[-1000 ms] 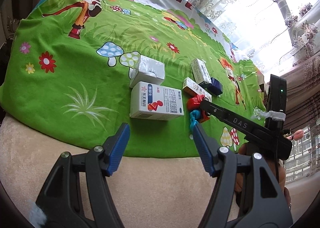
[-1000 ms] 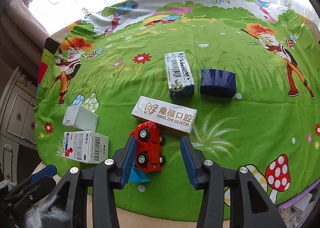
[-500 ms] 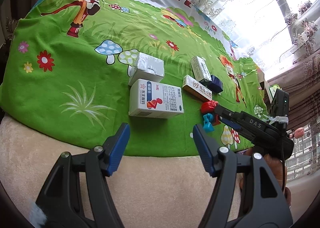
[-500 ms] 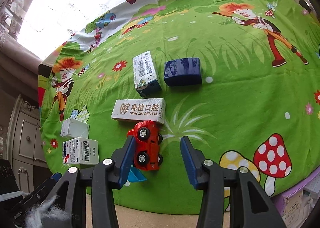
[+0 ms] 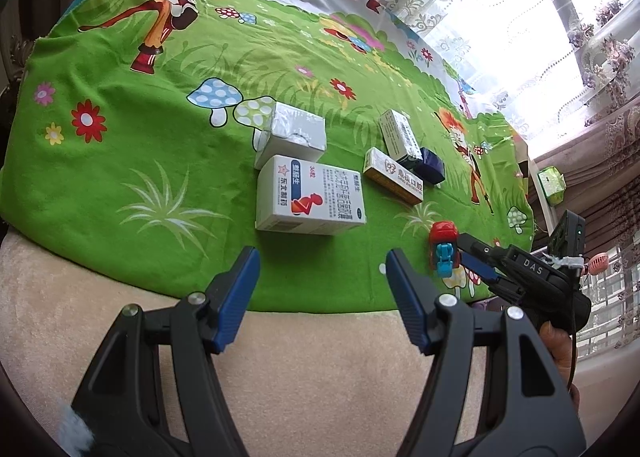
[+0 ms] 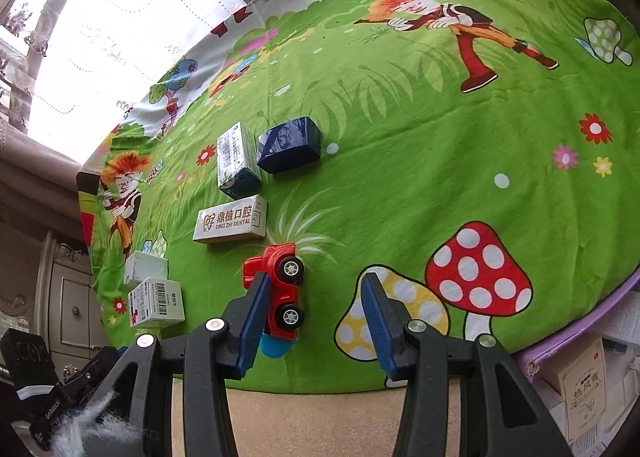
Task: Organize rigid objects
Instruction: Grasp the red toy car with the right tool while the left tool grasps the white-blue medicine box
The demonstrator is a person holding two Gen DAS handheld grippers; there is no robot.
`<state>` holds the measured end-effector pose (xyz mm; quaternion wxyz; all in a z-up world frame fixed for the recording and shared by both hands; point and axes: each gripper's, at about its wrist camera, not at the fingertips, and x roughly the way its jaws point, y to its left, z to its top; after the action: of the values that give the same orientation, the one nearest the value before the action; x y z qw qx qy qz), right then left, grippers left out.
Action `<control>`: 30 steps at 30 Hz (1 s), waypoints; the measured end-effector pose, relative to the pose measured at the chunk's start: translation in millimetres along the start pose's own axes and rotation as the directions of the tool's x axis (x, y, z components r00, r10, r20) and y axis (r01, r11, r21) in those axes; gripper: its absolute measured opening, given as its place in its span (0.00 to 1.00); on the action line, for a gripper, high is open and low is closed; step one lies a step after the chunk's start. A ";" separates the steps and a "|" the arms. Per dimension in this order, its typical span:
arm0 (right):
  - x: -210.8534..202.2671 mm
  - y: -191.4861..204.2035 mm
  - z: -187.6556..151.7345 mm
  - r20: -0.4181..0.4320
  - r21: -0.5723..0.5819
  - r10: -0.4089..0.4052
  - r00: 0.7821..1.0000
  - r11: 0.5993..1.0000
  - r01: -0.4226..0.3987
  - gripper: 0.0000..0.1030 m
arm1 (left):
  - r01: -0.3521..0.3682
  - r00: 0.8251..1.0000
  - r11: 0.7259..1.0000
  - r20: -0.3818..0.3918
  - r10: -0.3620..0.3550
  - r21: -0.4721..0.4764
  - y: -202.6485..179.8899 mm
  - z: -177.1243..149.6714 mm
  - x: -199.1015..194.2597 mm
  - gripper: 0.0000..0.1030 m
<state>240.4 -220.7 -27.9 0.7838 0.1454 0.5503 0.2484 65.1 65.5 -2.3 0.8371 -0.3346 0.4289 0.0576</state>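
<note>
Red toy car (image 6: 280, 281) tipped on its side on the green cloth (image 6: 400, 177), just on the near side of the dental box (image 6: 230, 219) without touching it, wheels facing the gap of the right gripper (image 6: 315, 279). Right gripper released, not clamped: one blue pad against the car, the other pad well clear of it. Left gripper (image 5: 321, 255) also released and empty, off to the left of the dental box, over the cloth's near edge.
</note>
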 end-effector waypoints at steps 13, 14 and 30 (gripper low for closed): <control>-12.7 -3.7 -5.0 0.045 -0.037 -0.148 0.988 0.988 0.150 0.46 | -0.002 1.000 1.000 -0.007 0.002 -0.005 0.6 0.8 1.6 0.67; -16.8 1.6 -6.8 0.060 -0.056 -0.161 0.985 0.985 0.164 0.47 | -0.007 1.000 1.000 -0.008 0.007 -0.004 0.1 1.2 2.1 0.67; 21.1 72.2 -23.0 0.102 -0.367 -0.375 0.921 0.847 0.385 0.61 | -0.322 0.941 0.936 -0.065 0.333 0.139 -37.4 29.3 55.4 0.92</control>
<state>208.0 -150.0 -16.5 0.8377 -0.1177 0.4990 0.1883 134.0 44.1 -13.2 0.8156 -0.2071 0.5177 0.1545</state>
